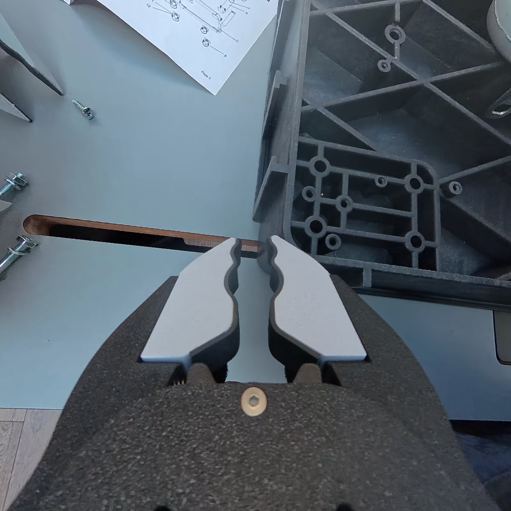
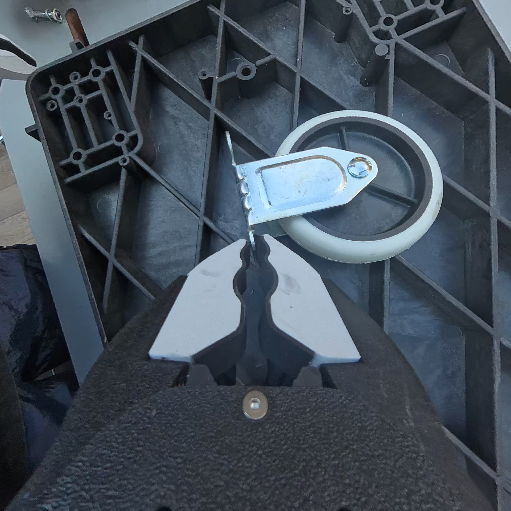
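At the near corner of the black ribbed base (image 1: 409,154), my left claw (image 1: 253,243) is spread and holds nothing, its tips just beside the base edge, over a long slot (image 1: 132,235) in the grey table (image 1: 154,154). Free table lies to the left, up to a screw (image 1: 84,109) and a paper sheet (image 1: 190,36). My right claw (image 2: 255,243) pinches the metal plate of the wheel (image 2: 359,190) above the ribs. The plate's lower part is hidden between my fingers.

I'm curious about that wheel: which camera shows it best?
The right wrist view: the caster wheel fills the middle, its metal plate pinched by the right gripper. The left wrist view catches only a sliver at the corner.
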Demonstrator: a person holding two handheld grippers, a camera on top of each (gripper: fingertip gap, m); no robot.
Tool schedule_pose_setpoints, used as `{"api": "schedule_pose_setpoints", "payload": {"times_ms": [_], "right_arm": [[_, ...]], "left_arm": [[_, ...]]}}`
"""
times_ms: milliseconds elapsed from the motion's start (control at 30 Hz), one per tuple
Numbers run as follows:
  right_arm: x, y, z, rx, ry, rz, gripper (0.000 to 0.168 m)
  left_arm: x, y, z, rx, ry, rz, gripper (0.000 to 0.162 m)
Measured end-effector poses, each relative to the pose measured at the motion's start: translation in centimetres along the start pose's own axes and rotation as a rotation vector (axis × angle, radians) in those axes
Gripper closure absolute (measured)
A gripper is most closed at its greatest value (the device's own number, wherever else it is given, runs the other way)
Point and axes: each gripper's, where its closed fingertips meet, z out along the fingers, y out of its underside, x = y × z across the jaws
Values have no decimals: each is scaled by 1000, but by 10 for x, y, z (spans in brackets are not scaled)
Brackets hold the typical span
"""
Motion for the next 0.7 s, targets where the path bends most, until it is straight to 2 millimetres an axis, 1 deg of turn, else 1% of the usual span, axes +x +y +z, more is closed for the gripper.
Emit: {"api": "schedule_pose_setpoints", "payload": {"times_ms": [100,233,333,467,567,700], "right_arm": [[-3,-3,3,3,-1,-3,164],[-4,-5,4,18,10,34,164],[-5,-7,-1,58,5,59,161],[-5,-8,-13,99,-6,78,151],[-6,-2,-27,113,1,65,148],[-14,20,-46,113,9,66,145]], "left_arm": [[0,0,1,-2,-5,-5,145],[0,-1,0,-3,-6,-7,145],[1,-3,-1,2,-6,-1,144],[1,-8,-3,14,-9,6,142],[4,-13,-4,31,-9,16,140],[12,-21,-5,52,-6,50,139]]}}
